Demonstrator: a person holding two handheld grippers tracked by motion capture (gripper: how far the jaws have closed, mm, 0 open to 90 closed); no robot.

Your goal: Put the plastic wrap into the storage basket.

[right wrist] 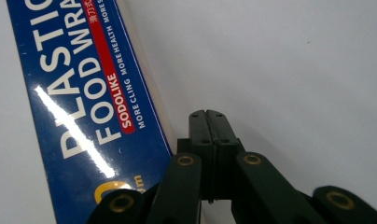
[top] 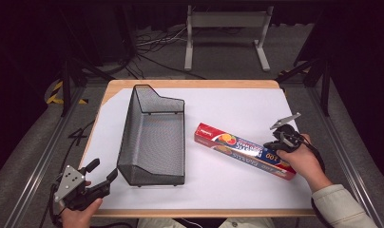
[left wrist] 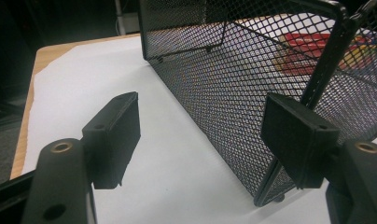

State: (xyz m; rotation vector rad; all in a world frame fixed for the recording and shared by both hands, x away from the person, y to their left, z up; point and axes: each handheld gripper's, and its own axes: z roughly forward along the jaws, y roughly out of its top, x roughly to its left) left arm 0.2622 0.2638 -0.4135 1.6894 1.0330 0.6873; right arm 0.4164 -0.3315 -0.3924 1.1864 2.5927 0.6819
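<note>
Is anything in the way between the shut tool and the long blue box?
No. The right tool, jaws shut together, is right beside the box, with only bare white table cover around its tips. I cannot tell whether it touches the box. The mesh basket sits off to the left, apart from both.

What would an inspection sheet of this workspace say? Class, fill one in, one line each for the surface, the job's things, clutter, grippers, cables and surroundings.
Surface: wooden table covered by a white sheet.
Job's things: plastic food wrap box, blue and red, lies flat at an angle on the sheet, right of the black mesh basket, which stands empty and apart from it.
Clutter: nothing seen.
Grippers: right gripper has its jaws shut together, empty, right beside the box's edge; left gripper is open, empty, near the basket's near corner.
Cables: a black cable trails from the left gripper; more cables lie on the floor beyond the table.
Surroundings: dark room, grey metal stand behind the table.
</note>
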